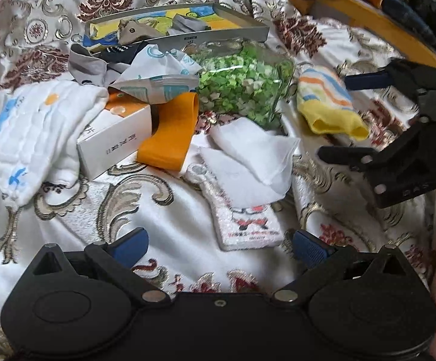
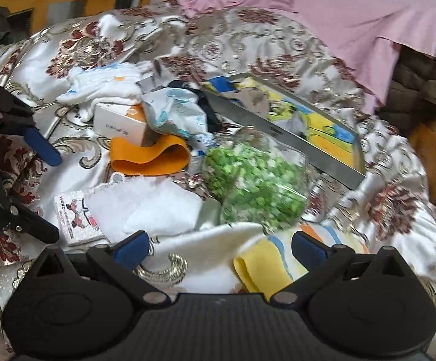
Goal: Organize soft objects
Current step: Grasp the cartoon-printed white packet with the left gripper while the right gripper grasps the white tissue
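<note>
Both tongs held wide, empty. Striped yellow sock [image 2: 266, 266] at right tongs [image 2: 219, 248], 5 o'clock of star jar [image 2: 257, 189]; bedspread [image 2: 206, 249] may be pinched too.

A white bedspread [image 1: 163, 198] is patterned with gold scrolls and maroon flowers. Orange, blue and white stripes over a yellow edge are seen on a small towel [image 1: 326, 102]. A plain white cloth [image 1: 254, 150], an orange band [image 1: 169, 132] and a bag of green and white pieces [image 1: 242, 81] are shown.
</note>
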### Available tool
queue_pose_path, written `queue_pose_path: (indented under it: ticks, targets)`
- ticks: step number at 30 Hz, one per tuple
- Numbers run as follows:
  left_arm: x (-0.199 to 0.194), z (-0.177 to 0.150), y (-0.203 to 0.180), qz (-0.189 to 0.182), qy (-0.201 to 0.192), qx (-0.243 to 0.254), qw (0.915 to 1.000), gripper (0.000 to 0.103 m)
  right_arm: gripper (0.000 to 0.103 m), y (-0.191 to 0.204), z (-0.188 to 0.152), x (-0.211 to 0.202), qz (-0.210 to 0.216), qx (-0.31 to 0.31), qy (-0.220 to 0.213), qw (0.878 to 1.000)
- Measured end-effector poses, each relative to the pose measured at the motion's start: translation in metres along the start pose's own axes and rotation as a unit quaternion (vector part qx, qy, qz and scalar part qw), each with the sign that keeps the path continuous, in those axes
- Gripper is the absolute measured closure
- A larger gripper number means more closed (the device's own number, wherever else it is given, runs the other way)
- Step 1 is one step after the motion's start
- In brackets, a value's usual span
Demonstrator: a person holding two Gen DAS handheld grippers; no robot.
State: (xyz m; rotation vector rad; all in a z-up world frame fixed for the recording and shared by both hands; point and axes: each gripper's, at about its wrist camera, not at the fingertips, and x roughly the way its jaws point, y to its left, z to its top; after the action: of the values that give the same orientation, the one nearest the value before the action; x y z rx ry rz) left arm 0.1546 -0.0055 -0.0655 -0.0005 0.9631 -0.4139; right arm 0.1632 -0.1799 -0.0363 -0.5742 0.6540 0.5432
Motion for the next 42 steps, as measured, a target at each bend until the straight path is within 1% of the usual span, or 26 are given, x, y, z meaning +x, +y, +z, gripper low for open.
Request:
queue_pose_path:
  ticks: [3, 6, 9, 12, 16, 18, 19, 20, 23, 27, 31, 33, 35, 36, 40, 42]
  targets:
    - [0.003, 0.003, 0.003, -0.023, 0.000, -0.008, 0.9997, 0.001, 0.001, 0.001, 0.009, 0.010, 0.029, -0.035, 0.015, 0.999]
    - [0.005, 0.004, 0.002, -0.040, -0.002, -0.001, 0.9992, 0.001, 0.001, 0.005, 0.017, 0.019, 0.057, -0.079, 0.028, 0.995]
    - [0.007, 0.004, -0.001, -0.057, 0.001, 0.009, 0.9983, 0.004, 0.001, 0.010, 0.024, 0.026, 0.072, -0.110, 0.039, 0.991]
    - [0.009, 0.005, -0.001, -0.070, 0.002, 0.014, 0.9975, 0.007, 0.002, 0.013, 0.031, 0.033, 0.084, -0.129, 0.049, 0.987]
    - [0.008, 0.006, 0.005, -0.087, 0.000, 0.000, 0.9962, 0.009, 0.002, 0.020, 0.036, 0.041, 0.101, -0.152, 0.060, 0.981]
    - [0.009, 0.007, 0.009, -0.094, -0.002, -0.009, 0.9956, 0.015, 0.003, 0.022, 0.037, 0.046, 0.110, -0.163, 0.068, 0.978]
    - [0.009, 0.007, 0.010, -0.097, -0.002, -0.015, 0.9951, 0.020, 0.004, 0.023, 0.038, 0.048, 0.114, -0.168, 0.072, 0.976]
    - [0.009, 0.008, 0.012, -0.101, -0.001, -0.020, 0.9947, 0.023, 0.004, 0.024, 0.038, 0.051, 0.118, -0.173, 0.077, 0.975]
    - [0.012, 0.008, 0.020, -0.123, 0.002, -0.054, 0.9909, 0.026, 0.007, 0.027, 0.041, 0.058, 0.128, -0.182, 0.087, 0.971]
    - [0.016, 0.009, 0.030, -0.140, 0.002, -0.097, 0.9854, 0.030, 0.008, 0.028, 0.043, 0.067, 0.138, -0.190, 0.095, 0.967]
    - [0.020, 0.008, 0.038, -0.149, 0.004, -0.127, 0.9806, 0.043, 0.010, 0.025, 0.045, 0.076, 0.161, -0.186, 0.110, 0.963]
    - [0.022, 0.007, 0.040, -0.148, 0.005, -0.135, 0.9798, 0.047, 0.011, 0.022, 0.047, 0.081, 0.176, -0.184, 0.119, 0.960]
    - [0.023, 0.007, 0.043, -0.146, 0.004, -0.139, 0.9795, 0.054, 0.012, 0.018, 0.048, 0.085, 0.191, -0.183, 0.127, 0.956]
    - [0.024, 0.007, 0.044, -0.145, 0.004, -0.142, 0.9792, 0.056, 0.013, 0.016, 0.049, 0.088, 0.198, -0.182, 0.131, 0.954]
    - [0.028, 0.006, 0.050, -0.151, 0.012, -0.155, 0.9763, 0.077, 0.016, 0.013, 0.052, 0.093, 0.222, -0.205, 0.143, 0.943]
    - [0.031, 0.006, 0.049, -0.156, 0.019, -0.156, 0.9750, 0.078, 0.018, 0.015, 0.054, 0.095, 0.228, -0.218, 0.154, 0.936]
